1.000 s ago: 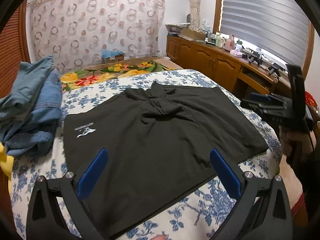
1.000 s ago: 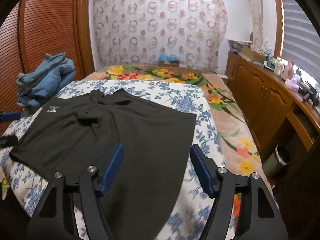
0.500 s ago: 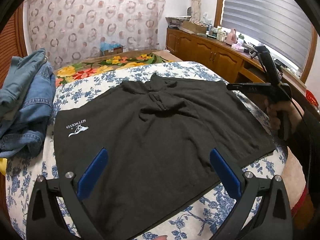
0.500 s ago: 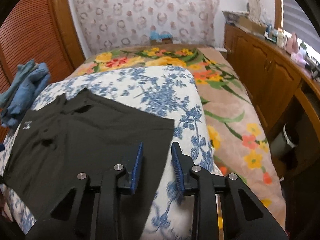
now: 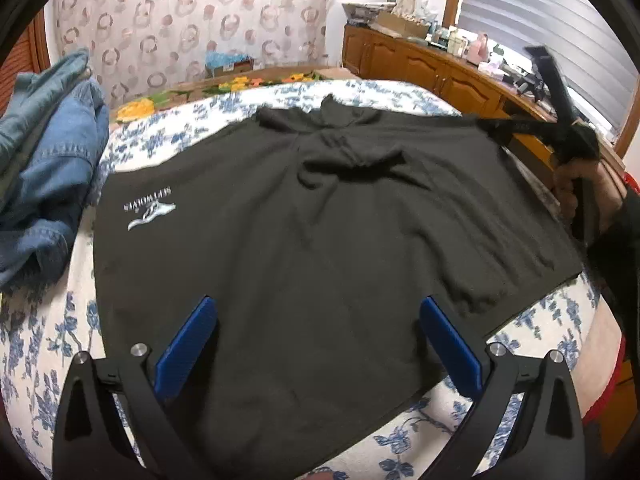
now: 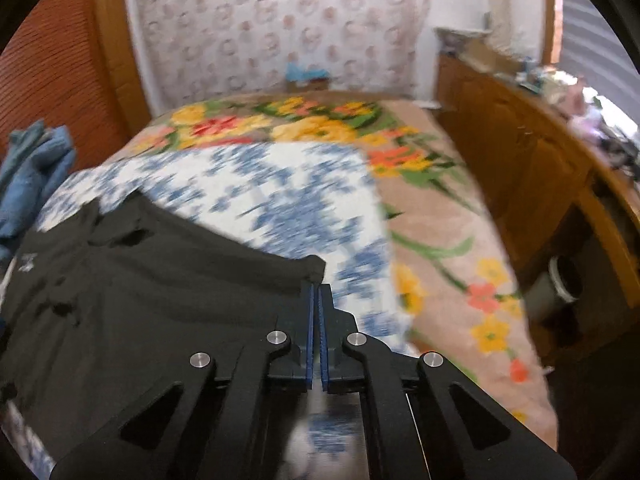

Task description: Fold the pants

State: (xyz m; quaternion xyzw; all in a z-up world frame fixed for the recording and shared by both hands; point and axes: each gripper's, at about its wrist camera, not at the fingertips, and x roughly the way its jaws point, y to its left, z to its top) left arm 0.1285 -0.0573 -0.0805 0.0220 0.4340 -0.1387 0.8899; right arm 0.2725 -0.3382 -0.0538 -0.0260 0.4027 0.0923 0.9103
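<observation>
Pants point(image 5: 320, 240) flat on bed point(image 5: 48, 344). R gripper point(image 6: 316, 292) pinched tight on pants corner; L gripper point(image 5: 316, 320) wide open, holds nothing.

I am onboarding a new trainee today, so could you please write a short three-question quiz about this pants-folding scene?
1. True or false: the right hand-held gripper is shut on a corner of the black pants.
2. Which stands open?
A. left hand-held gripper
B. right hand-held gripper
3. Fill in: the blue denim clothes lie piled to the ____ of the pants in the left wrist view.

Key:
1. True; its blue pads meet at the far corner of the fabric.
2. A; its jaws stand wide above the pants, gripping nothing.
3. Left, on the blue floral bedspread.
</observation>
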